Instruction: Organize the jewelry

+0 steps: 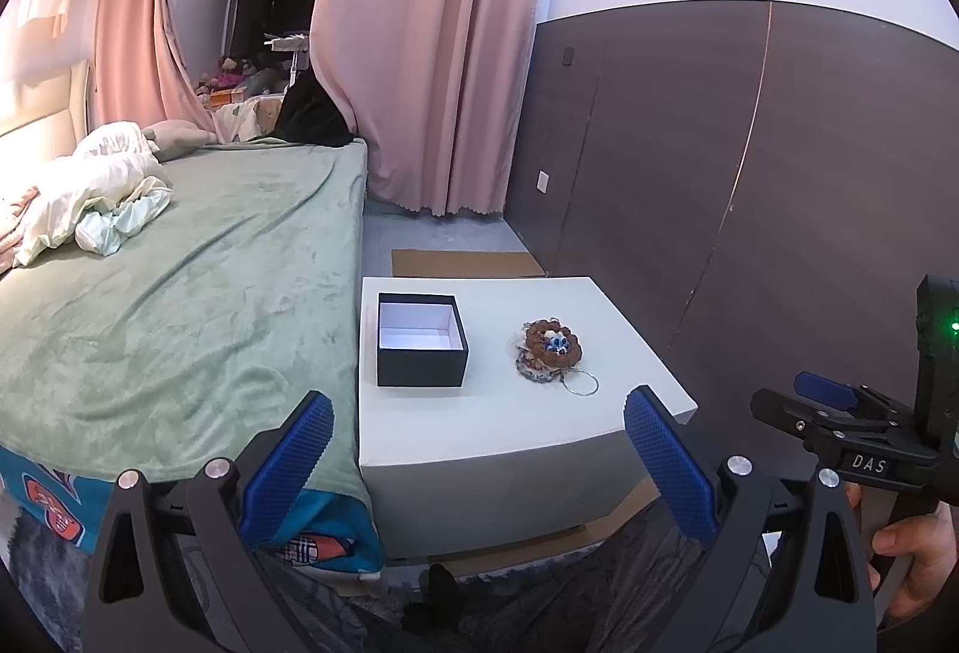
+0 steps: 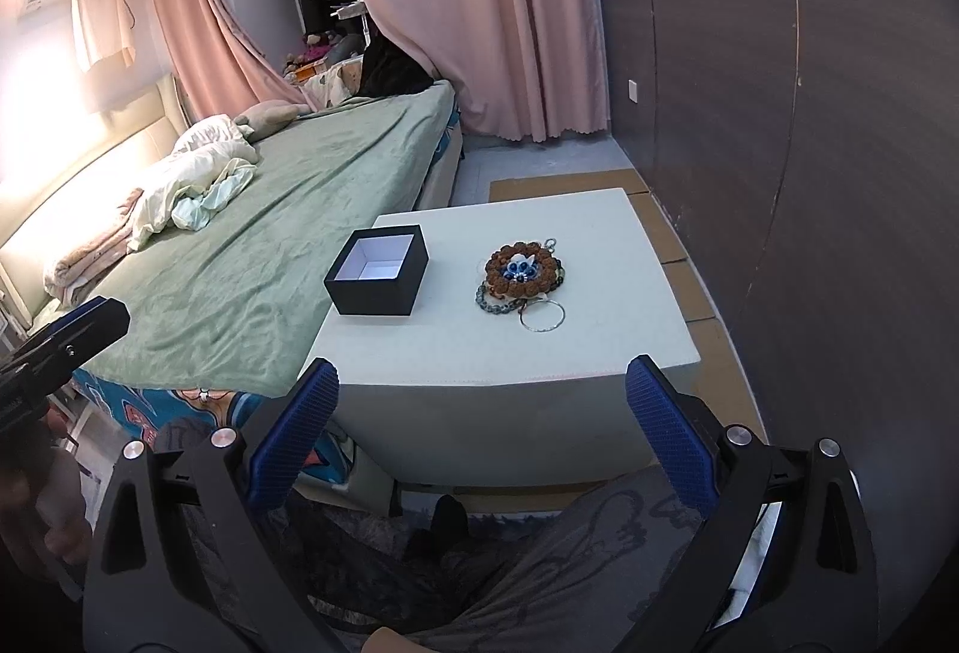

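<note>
Both tongs were held apart and empty, short of a white worktop (image 2: 539,353) that carried a jewelry pile (image 2: 524,275) and an open box (image 2: 377,278).

The pile, a ring of brown beads around a blue ornament with a dark chain and a thin metal hoop (image 2: 542,316) trailing toward the viewer, was seen lying ahead of the right tongs (image 2: 482,428) and slightly right of their centre line. In the left wrist view it lay right of centre beyond the left tongs (image 1: 479,452), with the box (image 1: 421,347) just left of it and apart. The right tongs were judged the nearer. No clear long axis was shown; the hoop side faced the tongs.
</note>
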Tool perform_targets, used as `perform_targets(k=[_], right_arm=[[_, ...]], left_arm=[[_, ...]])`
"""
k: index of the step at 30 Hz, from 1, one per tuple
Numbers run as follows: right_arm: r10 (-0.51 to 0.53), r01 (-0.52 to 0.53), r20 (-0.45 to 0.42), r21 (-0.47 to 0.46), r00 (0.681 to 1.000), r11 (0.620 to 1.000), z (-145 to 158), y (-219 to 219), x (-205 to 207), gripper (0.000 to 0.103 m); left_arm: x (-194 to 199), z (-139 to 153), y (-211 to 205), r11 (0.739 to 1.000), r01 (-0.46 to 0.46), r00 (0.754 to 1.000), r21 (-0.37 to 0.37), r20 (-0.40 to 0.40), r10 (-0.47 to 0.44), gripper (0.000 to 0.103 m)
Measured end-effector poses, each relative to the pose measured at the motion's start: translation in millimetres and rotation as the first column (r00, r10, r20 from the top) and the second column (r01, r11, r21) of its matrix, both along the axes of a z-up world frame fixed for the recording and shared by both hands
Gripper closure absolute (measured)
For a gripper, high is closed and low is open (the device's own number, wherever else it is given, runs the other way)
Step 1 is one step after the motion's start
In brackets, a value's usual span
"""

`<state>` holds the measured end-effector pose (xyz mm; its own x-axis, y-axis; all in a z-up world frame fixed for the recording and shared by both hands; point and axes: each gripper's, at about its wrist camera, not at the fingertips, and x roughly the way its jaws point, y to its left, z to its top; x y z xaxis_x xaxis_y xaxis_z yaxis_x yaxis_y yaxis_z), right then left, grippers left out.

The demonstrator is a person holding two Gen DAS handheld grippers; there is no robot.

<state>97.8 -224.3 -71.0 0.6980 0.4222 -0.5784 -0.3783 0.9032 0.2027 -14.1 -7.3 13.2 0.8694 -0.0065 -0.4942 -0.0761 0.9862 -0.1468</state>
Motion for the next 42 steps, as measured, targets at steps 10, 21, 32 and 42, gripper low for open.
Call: perform_targets(k=[10,21,32,42], right_arm=[[0.004,-0.004,0.01,0.001,1.0,1.0,6,1,-11,0.007],[-0.001,0.002,0.019,-0.03,1.0,1.0,8,-2,-25,0.007],[0.013,-0.012,0.039,-0.03,0.999,0.999,14,6,-22,0.007],[0.031,-0.03,0.029,-0.025,0.999,0.999,18,11,-5,0.007]], left_arm=[[-20,4,-3,1.0,-0.006,1.0,0.001,0.027,0.006,0.008],[-32,2,-11,1.0,-0.006,1.0,-0.007,0.012,0.006,0.008],[-27,12,-11,1.0,0.008,1.0,0.001,0.016,-0.008,0.008],[-6,25,-7,1.0,0.009,1.0,0.009,0.008,-0.009,0.008]])
